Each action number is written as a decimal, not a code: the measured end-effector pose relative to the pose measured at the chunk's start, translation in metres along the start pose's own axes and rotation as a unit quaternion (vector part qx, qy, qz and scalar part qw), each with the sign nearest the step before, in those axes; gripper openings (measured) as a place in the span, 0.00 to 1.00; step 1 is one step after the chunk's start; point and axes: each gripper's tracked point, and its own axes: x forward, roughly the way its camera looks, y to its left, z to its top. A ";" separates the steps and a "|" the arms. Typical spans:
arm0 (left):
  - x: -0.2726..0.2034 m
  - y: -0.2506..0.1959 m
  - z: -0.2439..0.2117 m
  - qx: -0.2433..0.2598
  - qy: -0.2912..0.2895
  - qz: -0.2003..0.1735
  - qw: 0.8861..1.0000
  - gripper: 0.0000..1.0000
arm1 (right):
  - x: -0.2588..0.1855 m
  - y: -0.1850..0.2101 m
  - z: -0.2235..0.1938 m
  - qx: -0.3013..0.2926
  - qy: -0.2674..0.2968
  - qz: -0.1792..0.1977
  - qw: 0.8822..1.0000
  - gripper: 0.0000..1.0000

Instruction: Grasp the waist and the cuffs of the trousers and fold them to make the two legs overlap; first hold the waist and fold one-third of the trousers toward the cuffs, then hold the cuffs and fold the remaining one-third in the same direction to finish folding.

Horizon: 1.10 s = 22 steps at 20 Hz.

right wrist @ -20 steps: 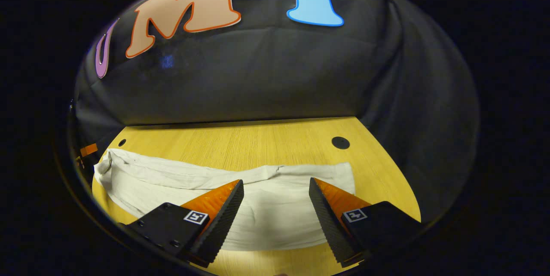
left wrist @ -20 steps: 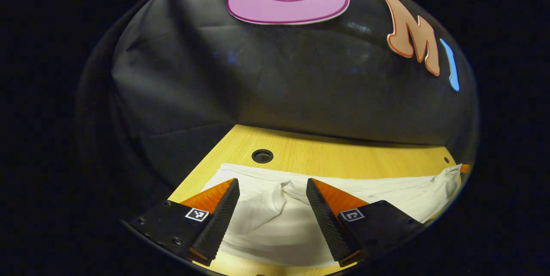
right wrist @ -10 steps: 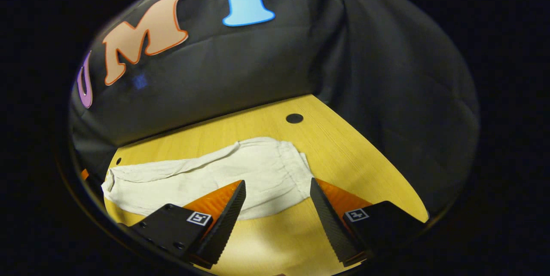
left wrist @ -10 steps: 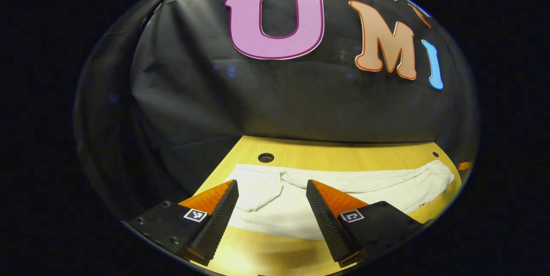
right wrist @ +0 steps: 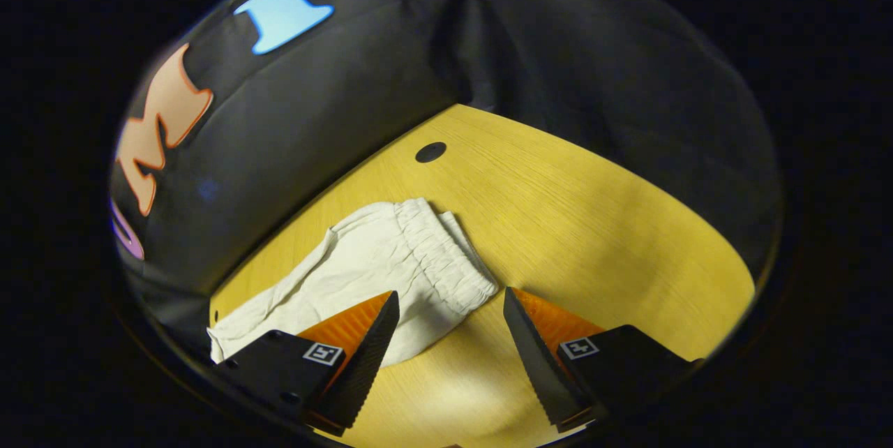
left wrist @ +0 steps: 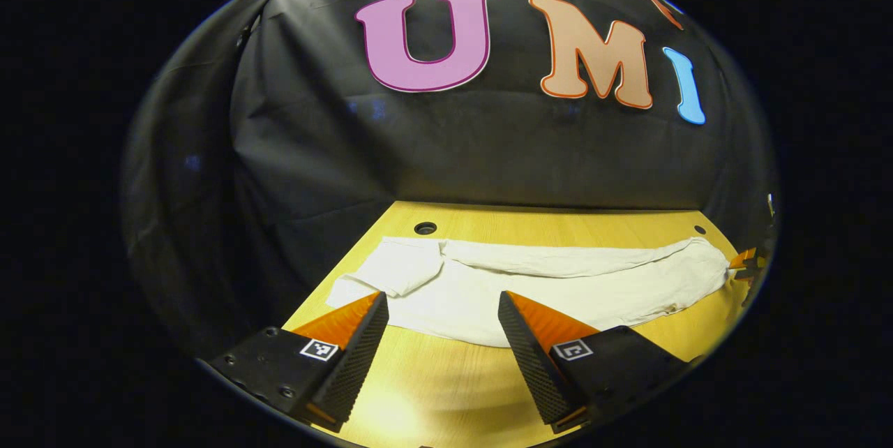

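The table point(left wrist: 600, 225) is light wood with small dark holes near its back edge, and the trousers point(left wrist: 558, 287) lie flat across it. They form one long pale strip, so the legs seem already overlapped. In the right gripper view the elastic waist point(right wrist: 443, 256) sits just ahead of the fingers. In the left gripper view the cuffs point(left wrist: 391, 270) lie at the near-left end, one corner turned back on itself.

The left gripper point(left wrist: 442, 301) hangs above the bare table just short of the cloth, its fingers wide apart and holding nothing. The right gripper point(right wrist: 451, 298) hangs likewise, spread wide and empty, with the waist's near corner between its fingers in the picture.

The step in hand is likely the waist fold. To do it well, both grippers should take the waistband at its two corners, each pinching every layer of the gathered elastic. Lift only enough to clear the cloth, carry the waist a third of the way toward the cuffs, and lay it square to the long edges. A pinch that takes just the top layer would pull the overlapped legs apart.
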 end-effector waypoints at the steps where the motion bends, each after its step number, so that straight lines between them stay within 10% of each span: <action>1: 0.001 0.000 0.003 0.003 -0.003 0.002 1.000 0.95 | 0.007 -0.002 0.000 0.009 -0.001 0.001 1.000 0.97; 7: 0.000 -0.007 -0.005 0.035 -0.025 0.019 0.999 0.96 | 0.024 -0.002 -0.002 0.013 -0.004 0.008 1.000 0.89; 8: -0.003 -0.007 -0.002 0.032 -0.028 0.019 0.999 0.96 | 0.024 -0.003 -0.002 0.011 -0.004 0.007 1.000 0.65; 10: -0.002 -0.006 -0.003 0.031 -0.027 0.018 0.999 0.96 | 0.025 -0.005 -0.001 0.014 -0.005 0.002 1.000 0.63; 14: 0.001 -0.007 -0.004 0.035 -0.018 0.013 0.999 0.96 | 0.023 0.002 0.011 0.015 -0.026 0.010 0.999 0.15; 22: 0.000 -0.002 -0.002 0.007 -0.007 -0.021 1.000 0.96 | -0.021 0.062 0.030 -0.085 -0.074 0.052 0.992 0.15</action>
